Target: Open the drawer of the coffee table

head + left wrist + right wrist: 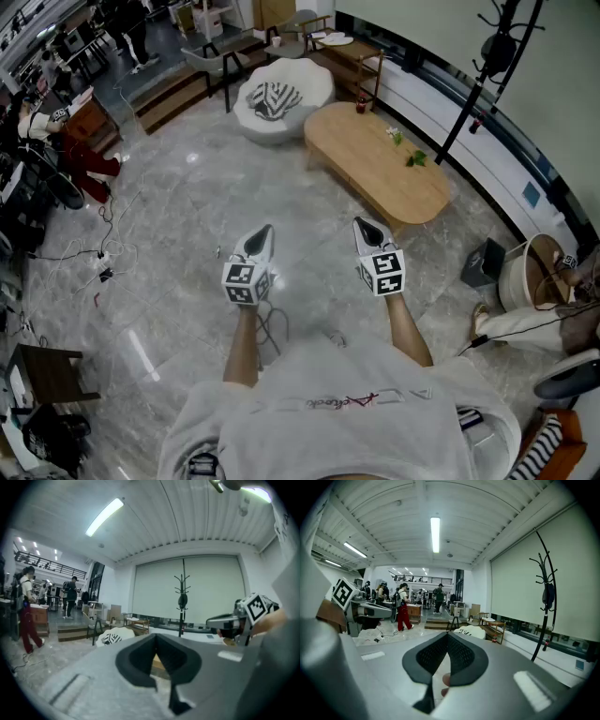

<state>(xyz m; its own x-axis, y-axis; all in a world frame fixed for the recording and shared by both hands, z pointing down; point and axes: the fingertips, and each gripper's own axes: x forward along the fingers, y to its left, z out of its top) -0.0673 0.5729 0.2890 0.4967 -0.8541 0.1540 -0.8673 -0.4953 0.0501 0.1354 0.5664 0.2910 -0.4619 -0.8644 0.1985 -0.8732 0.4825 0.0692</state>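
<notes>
Head view: left tongs (264, 231) and right tongs (363, 225) fully closed, holding nothing.

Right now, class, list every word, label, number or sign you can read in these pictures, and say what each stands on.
None can be read for certain.
Red script on the shirt: upside down, too blurred to read.
Blue sign on the wall: too small.
Left cube, right cube: black-and-white marker patterns, no letters.
</notes>
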